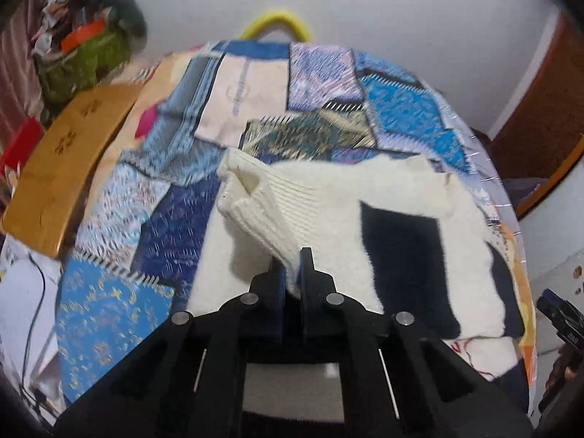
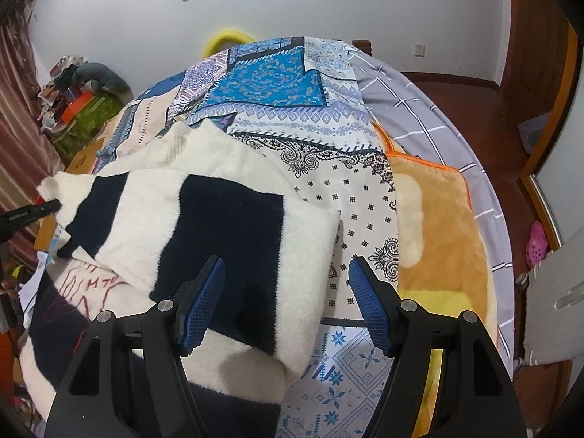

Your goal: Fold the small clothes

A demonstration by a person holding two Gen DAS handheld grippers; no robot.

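Note:
A cream and navy block-patterned sweater lies spread on the patchwork quilt. My left gripper is shut on its cream ribbed sleeve, which rises off the sweater with the open cuff pointing away. In the right wrist view the same sweater lies partly folded, its right edge running between the blue pads of my right gripper. That gripper stands open just above the cloth, with neither pad pressing on it. The left gripper's tip shows at the sweater's far left corner.
An orange plush blanket and a grey striped sheet cover the bed's right side. A cardboard box and a green bag of clutter sit to the left. A yellow ring leans against the back wall.

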